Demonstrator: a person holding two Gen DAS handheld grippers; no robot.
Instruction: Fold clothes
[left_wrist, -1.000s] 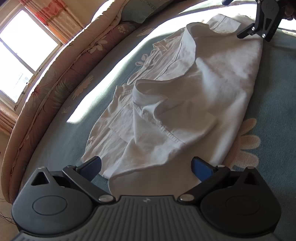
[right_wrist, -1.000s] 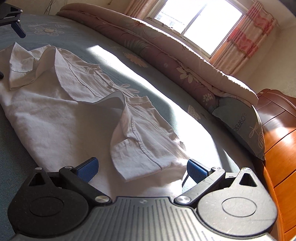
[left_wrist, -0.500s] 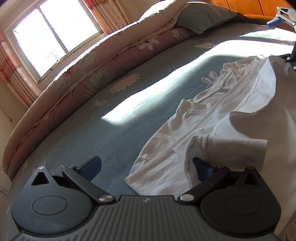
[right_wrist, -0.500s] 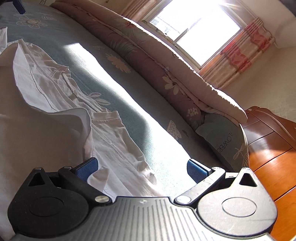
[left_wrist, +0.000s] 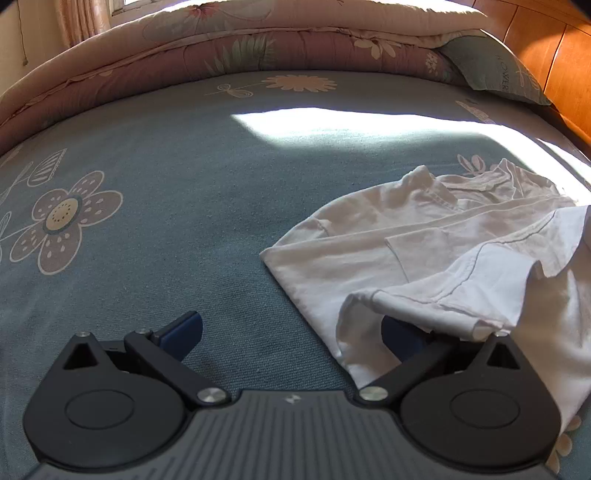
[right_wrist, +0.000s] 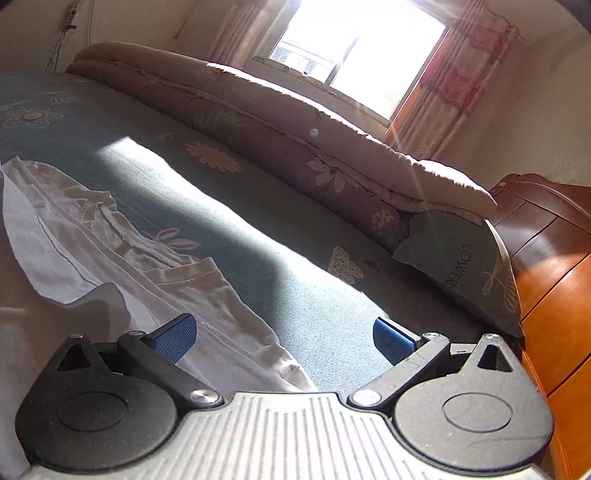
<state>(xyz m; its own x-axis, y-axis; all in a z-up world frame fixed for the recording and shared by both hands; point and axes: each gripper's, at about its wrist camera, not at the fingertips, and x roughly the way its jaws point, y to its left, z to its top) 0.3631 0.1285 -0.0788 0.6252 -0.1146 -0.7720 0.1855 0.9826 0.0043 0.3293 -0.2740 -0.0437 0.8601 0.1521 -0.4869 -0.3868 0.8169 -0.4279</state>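
Note:
A white shirt (left_wrist: 424, 251) lies rumpled on the blue flowered bedsheet (left_wrist: 166, 206), at the right of the left wrist view. My left gripper (left_wrist: 291, 332) is open just above the sheet; a folded sleeve edge drapes over its right finger (left_wrist: 402, 334), and bare sheet lies between the fingers. In the right wrist view the same shirt (right_wrist: 92, 251) spreads across the lower left. My right gripper (right_wrist: 284, 338) is open low over the shirt's edge, its left finger (right_wrist: 175, 336) above white cloth and its right finger above bare sheet.
A rolled floral quilt (right_wrist: 277, 122) runs along the far side of the bed. A teal pillow (right_wrist: 461, 266) leans by the orange wooden headboard (right_wrist: 554, 295). A bright window (right_wrist: 354, 44) with pink curtains sits behind. A sunlit strip crosses the sheet (left_wrist: 351, 125).
Both grippers have swung away from the shirt's middle toward its edges and dropped lower. The shirt has slid to the right of the left view and the left of the right view.

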